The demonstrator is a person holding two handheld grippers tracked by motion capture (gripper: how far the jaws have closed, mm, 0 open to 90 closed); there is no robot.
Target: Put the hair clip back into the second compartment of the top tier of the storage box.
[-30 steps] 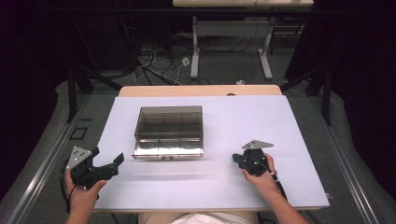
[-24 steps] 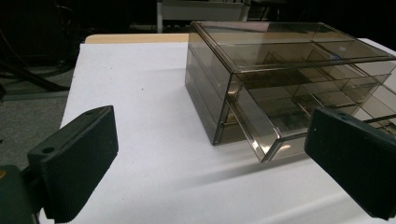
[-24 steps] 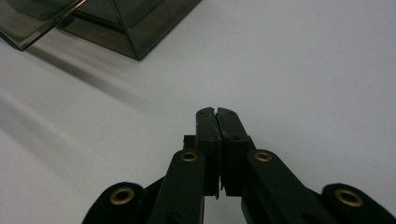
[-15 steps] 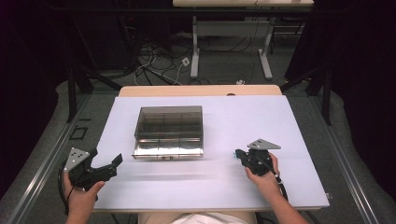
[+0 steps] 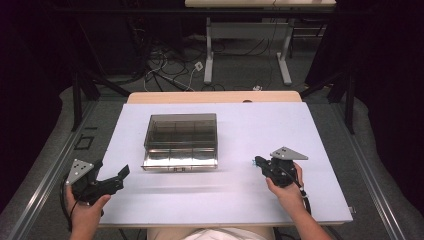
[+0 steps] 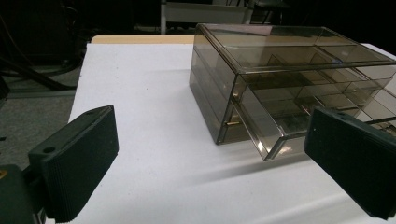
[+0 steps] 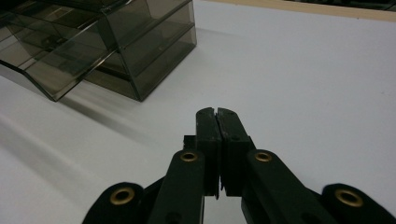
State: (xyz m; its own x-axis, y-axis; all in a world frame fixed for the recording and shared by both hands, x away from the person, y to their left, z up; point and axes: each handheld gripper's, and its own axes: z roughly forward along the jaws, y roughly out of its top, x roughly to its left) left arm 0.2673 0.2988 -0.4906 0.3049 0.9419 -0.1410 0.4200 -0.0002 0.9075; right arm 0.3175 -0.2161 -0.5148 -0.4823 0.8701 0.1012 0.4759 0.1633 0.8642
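Note:
A smoked clear plastic drawer box [image 5: 181, 141] stands on the white table [image 5: 260, 130], left of centre. Its lower drawer [image 6: 273, 133] is pulled partway out toward the near edge, and compartments show inside. My left gripper [image 5: 121, 176] rests at the near left corner of the table, open wide, with nothing between its jaws; it points toward the box [image 6: 280, 79]. My right gripper [image 5: 258, 162] lies right of the box [image 7: 93, 42], its jaws pressed together with nothing between them [image 7: 216, 114].
A wooden strip [image 5: 215, 97] edges the table's far side. Beyond it stand a desk frame [image 5: 247, 50] and loose cables [image 5: 165, 70] on the grey floor. Metal rails [image 5: 45, 185] run along both sides of the table.
The right gripper has shifted slightly to the right, away from the box. The left gripper stays in place, still open.

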